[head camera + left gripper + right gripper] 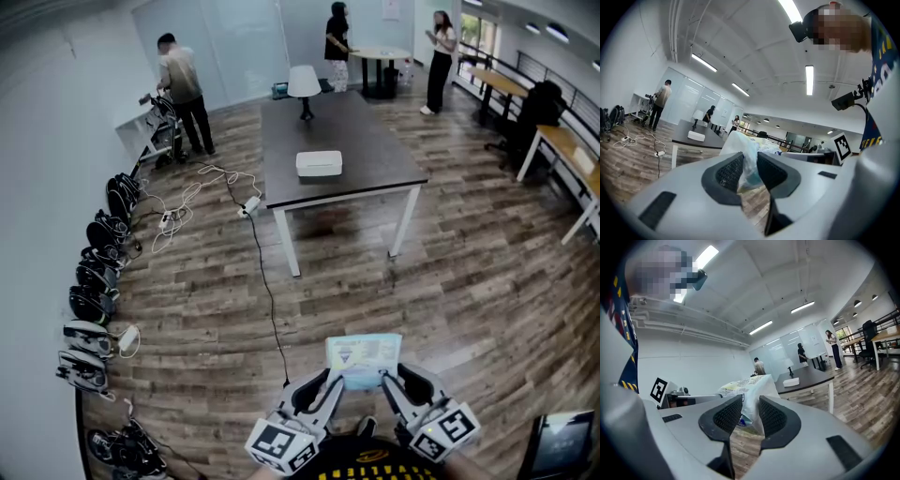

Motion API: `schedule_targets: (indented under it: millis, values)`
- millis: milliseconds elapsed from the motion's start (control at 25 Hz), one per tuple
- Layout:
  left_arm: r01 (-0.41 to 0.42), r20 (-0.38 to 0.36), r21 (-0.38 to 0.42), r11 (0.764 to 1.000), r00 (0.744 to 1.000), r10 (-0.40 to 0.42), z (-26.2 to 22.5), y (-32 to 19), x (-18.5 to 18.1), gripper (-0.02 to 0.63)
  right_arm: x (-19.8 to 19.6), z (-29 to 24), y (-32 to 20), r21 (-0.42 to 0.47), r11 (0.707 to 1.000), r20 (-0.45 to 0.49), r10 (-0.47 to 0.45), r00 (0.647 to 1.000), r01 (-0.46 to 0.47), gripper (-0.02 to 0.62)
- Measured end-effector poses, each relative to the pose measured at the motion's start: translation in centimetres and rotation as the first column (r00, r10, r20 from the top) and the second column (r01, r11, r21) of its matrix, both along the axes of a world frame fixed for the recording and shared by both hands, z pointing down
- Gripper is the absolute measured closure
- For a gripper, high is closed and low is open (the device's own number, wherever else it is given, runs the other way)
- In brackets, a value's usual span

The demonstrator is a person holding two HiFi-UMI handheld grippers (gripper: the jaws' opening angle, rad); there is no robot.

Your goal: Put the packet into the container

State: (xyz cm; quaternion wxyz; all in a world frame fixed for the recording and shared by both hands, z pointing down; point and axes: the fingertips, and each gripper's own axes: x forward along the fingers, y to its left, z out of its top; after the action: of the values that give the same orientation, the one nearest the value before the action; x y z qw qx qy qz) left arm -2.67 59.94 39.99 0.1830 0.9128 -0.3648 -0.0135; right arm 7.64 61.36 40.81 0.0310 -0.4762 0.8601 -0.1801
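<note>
A pale blue and white plastic packet (364, 359) hangs over the wooden floor, close to my body, held between both grippers. My left gripper (330, 380) is shut on the packet's left edge, where crinkled plastic (746, 149) is pinched between its dark pads (729, 172). On the packet's right edge my right gripper (386, 378) is shut in the same way, and the printed wrapper (749, 388) rises out of its jaws. The container, a white lidded box (319, 163), sits on the dark table far ahead and also shows small in both gripper views (696, 136) (791, 382).
The dark table (375, 150) also carries a white lamp (304, 84). A black cable (267, 291) runs across the floor from the table towards me. Several dark devices (94, 281) line the left wall. Three people stand at the back, and desks (572, 150) stand at the right.
</note>
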Motion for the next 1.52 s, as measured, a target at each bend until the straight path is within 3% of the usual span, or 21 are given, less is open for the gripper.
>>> schedule_targets:
  millis: [840,1080,1520]
  values:
    - [-0.084,-0.077,-0.012,0.996,0.994,0.083,2.0,-3.2,-7.8,0.508,-7.8,0.4,-3.1,-0.035,0.999,-0.03,0.031,0.999,-0.032,0.482]
    - [-0.051,-0.066,-0.043,0.998,0.997,0.048,2.3,-5.3,-8.2,0.508,-8.0,1.2,-5.4,-0.05,0.999,-0.008,0.013,1.0,-0.013,0.482]
    - [0.054,-0.015,-0.058,0.997,0.998,-0.055,2.6,-14.3,-6.5,0.508,-6.3,1.8,-15.4,-0.059,0.994,0.028,-0.092,0.995,0.094,0.483]
